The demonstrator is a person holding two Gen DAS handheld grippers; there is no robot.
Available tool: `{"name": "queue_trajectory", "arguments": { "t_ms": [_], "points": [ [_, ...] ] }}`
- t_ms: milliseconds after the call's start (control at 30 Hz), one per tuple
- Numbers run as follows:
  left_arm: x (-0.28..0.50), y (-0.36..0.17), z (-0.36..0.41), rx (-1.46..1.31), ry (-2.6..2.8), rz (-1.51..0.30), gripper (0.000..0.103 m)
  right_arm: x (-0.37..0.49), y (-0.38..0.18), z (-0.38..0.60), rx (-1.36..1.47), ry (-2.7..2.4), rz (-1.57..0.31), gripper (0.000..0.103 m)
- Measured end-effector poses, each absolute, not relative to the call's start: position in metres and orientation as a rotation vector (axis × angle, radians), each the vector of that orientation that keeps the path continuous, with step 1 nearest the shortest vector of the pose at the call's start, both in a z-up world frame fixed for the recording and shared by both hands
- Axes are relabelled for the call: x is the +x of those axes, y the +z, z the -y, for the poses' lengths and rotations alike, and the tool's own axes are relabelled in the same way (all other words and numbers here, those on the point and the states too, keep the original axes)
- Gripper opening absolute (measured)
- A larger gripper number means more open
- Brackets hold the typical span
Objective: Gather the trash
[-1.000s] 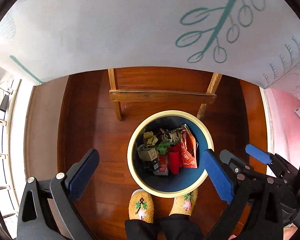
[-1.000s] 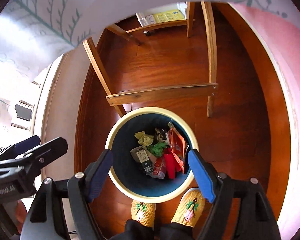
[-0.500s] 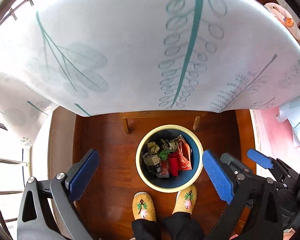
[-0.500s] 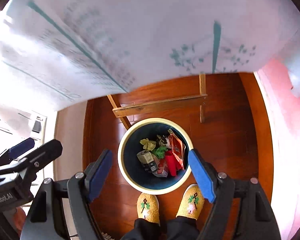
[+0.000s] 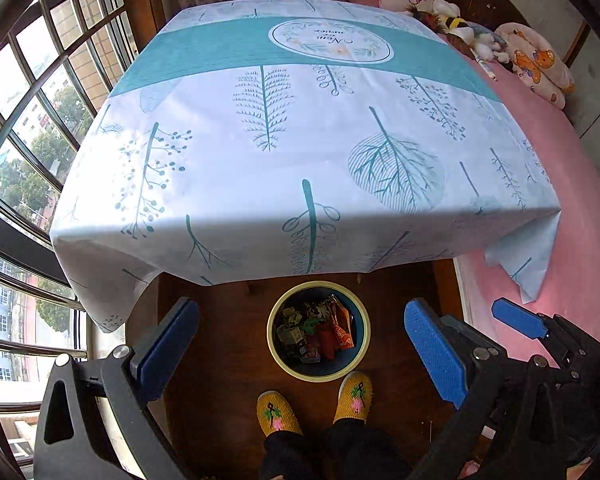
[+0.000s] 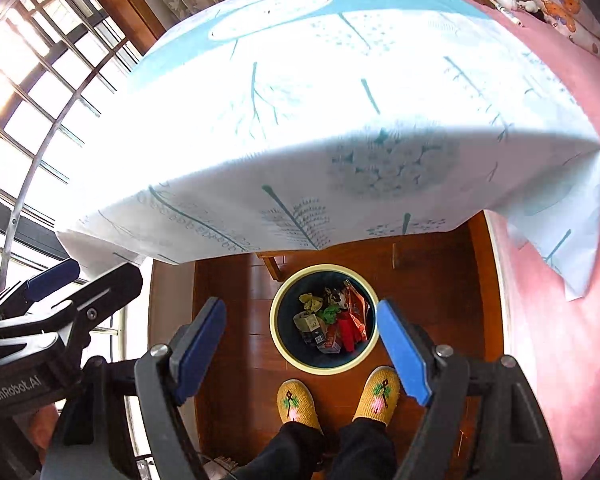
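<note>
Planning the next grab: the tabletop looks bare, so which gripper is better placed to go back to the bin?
Right, narrowly. The right gripper frames the bin; the left gripper is equally open and empty.

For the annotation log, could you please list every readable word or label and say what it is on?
"GenRobot.AI": on the left gripper body, right wrist view.
Tablecloth round emblem: script upside down, unreadable.
Packets in the bin: print too small.

Strong daylight from the window (image 6: 40,92) at left. Glare washing out the tablecloth (image 6: 300,112) in right wrist view. Heavy fisheye bending at edges, floor (image 5: 228,360) dim.
</note>
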State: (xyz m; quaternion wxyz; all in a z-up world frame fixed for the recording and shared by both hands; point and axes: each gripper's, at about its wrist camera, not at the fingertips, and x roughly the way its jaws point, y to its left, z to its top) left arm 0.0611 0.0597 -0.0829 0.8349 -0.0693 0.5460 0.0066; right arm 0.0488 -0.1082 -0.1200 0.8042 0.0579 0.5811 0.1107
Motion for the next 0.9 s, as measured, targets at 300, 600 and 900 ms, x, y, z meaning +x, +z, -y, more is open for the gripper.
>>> {"name": "queue_trajectory", "arguments": {
  "t_ms": [300,600,900],
  "points": [
    [0.058,-0.003,-0.068,-0.195,0.03,-1.099,0.102,0.047,-0.034,0.112,0.144,0.21,-1.175,0.078],
    [0.049,0.047,-0.074,-0.166,0.075,-1.004,0.102,0.05,0.018,0.114,0.165,0.236,-1.091,0.078],
    [0.047,0.059,-0.074,-0.147,0.103,-0.981,0.102,0.052,0.037,0.112,0.144,0.246,-1.039,0.078]
  ]
}}
